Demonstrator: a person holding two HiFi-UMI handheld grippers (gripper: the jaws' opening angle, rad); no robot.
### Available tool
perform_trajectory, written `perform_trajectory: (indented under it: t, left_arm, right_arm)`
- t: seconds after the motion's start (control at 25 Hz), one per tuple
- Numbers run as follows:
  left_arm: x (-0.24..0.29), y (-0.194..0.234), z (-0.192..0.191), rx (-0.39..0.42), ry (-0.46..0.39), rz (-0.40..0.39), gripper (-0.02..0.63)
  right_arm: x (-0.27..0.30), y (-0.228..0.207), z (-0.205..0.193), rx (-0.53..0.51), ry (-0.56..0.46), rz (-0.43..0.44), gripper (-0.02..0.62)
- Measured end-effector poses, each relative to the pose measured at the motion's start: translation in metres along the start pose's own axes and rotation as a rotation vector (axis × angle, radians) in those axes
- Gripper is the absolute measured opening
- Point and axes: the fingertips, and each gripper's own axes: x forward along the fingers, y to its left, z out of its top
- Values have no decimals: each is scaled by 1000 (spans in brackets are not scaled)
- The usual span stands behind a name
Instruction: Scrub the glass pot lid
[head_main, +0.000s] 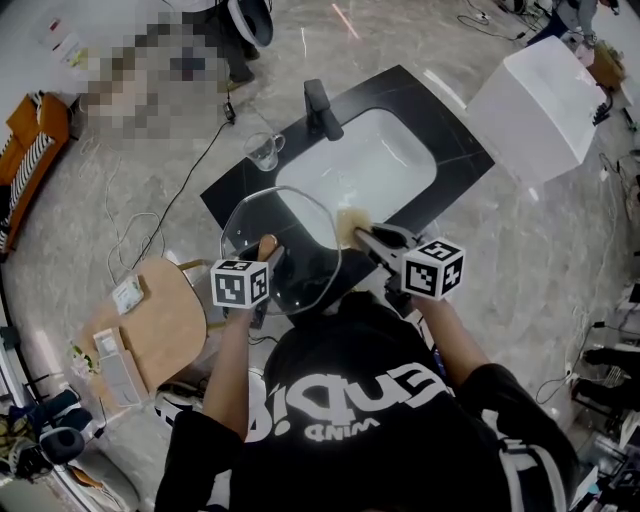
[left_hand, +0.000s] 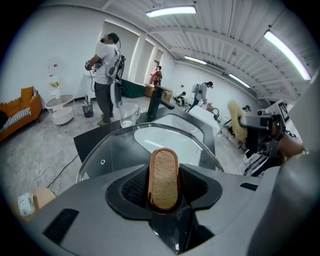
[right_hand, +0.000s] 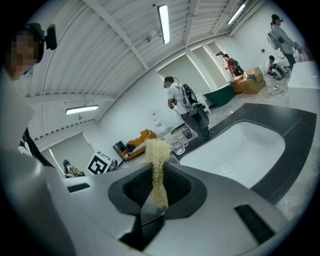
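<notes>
The glass pot lid is held nearly level over the front edge of the sink. My left gripper is shut on its wooden, copper-rimmed knob, which fills the left gripper view with the glass disc spread beyond it. My right gripper is shut on a pale straw-coloured fibre scrubber. In the head view the scrubber sits at the lid's right rim; whether it touches the glass I cannot tell.
A white basin is set in a black countertop with a black tap and a glass cup at its far left. A wooden stool stands at left. A white box is at right. People stand in the background.
</notes>
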Motion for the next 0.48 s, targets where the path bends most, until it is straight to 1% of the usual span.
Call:
perform_trajectory:
  t: [0.24, 0.48]
  left_arm:
    - [23, 3, -10, 37, 69, 15, 178]
    - [44, 4, -16, 97, 135, 35, 178]
  right_arm:
    - [-1, 0, -1, 7, 1, -9, 44]
    - [-4, -5, -2, 20, -2, -26, 44]
